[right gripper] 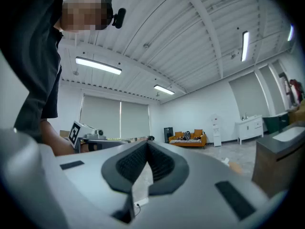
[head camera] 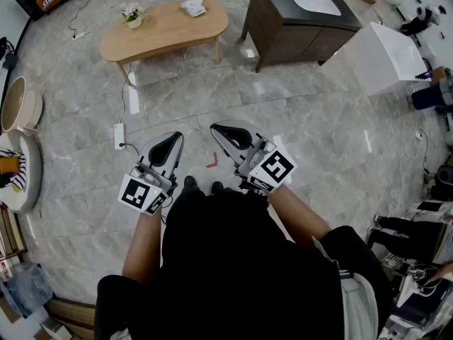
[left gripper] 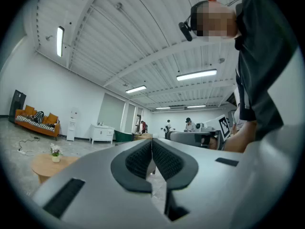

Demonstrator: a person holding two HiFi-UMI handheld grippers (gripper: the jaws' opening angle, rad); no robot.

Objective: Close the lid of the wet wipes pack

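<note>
Here, left gripper (head camera: 175, 138) and right gripper (head camera: 218, 129), jaws pressed together on nothing, hang over the floor (head camera: 325, 129), far from the table (head camera: 170, 30).

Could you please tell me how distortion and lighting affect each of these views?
Head view: fisheye curves the floor, with glare near the table. Left gripper view: dark round vignette, bright ceiling lights. Right gripper view: same vignette; the right gripper looms large.

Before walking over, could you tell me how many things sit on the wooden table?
2: a flower pot toward its left end, a white pack toward its right end.
</note>
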